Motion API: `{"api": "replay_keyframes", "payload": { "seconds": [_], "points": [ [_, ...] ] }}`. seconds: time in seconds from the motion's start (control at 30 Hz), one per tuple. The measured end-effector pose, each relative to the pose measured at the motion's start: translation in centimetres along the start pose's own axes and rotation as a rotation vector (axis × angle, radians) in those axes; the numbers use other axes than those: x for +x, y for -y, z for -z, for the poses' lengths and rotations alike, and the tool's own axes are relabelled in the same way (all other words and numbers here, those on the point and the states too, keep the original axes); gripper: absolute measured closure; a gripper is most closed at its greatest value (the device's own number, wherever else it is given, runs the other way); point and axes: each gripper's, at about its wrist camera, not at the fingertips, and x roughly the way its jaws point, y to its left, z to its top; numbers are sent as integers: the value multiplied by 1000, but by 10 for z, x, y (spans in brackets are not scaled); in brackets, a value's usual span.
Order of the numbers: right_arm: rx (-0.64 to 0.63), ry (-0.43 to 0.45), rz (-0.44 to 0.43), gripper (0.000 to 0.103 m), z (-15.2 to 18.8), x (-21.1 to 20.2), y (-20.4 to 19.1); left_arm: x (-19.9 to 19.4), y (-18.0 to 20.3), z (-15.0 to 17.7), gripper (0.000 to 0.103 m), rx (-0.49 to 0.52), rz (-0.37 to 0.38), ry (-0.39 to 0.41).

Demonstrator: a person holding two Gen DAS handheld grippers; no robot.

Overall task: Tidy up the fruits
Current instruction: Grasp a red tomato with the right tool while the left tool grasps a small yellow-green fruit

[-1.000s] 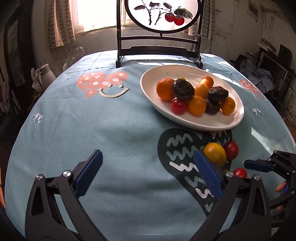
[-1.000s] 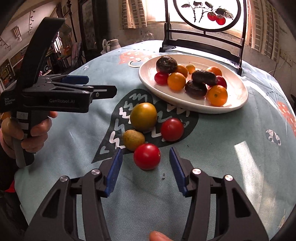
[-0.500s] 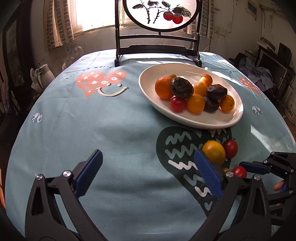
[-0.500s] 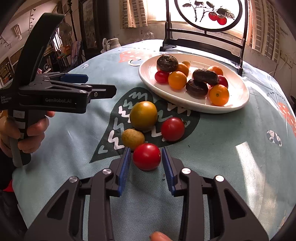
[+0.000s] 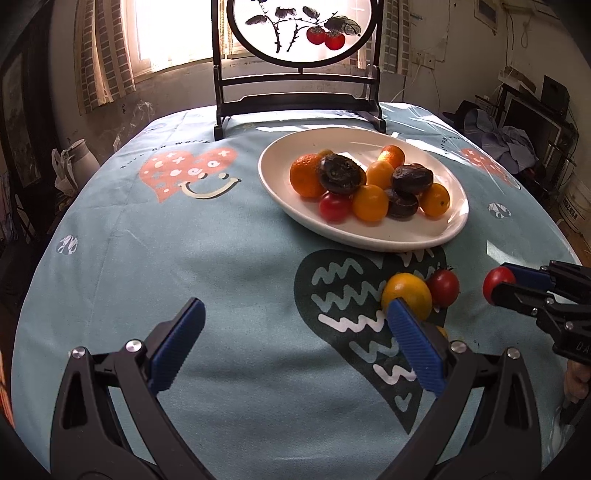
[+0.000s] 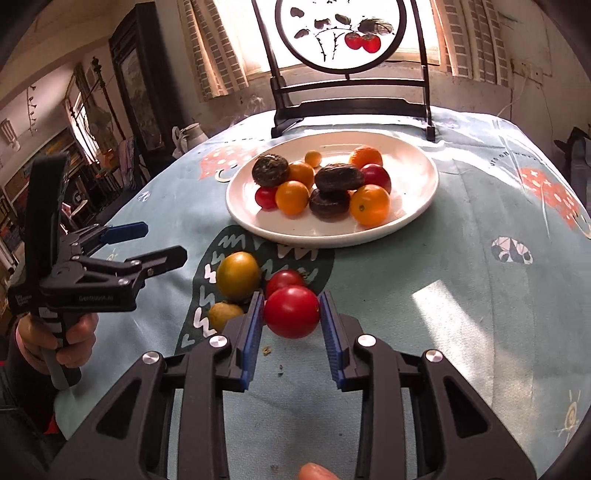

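Red tomato (image 6: 291, 312) clamped in right gripper (image 6: 291, 314) jaws; left gripper (image 5: 295, 339) jaws wide over bare tablecloth (image 5: 229, 266).

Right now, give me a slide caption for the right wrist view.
Right gripper clamps a red tomato above the tablecloth, facing the fruit plate.

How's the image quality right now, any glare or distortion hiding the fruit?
Left wrist view: the window is blown out, glare streaks the white plate rim, and fisheye bends the table edge. Right wrist view: a bright sun patch on the tablecloth; the red tomato in the right gripper is sharp.
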Motion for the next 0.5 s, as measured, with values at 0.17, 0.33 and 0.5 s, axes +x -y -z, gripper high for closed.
{"api": "replay_keyframes", "payload": {
  "seconds": [0.17, 0.33, 0.5],
  "points": [
    [23, 4, 18, 71, 1, -1, 6, -5, 20, 7, 3, 80, 117, -13],
    [26, 1, 24, 71, 1, -1, 6, -6, 48, 18, 24, 187, 208, -36],
    [25, 2, 35, 71, 1, -1, 6, 6, 61, 24, 61, 219, 258, -99]
  ]
}}
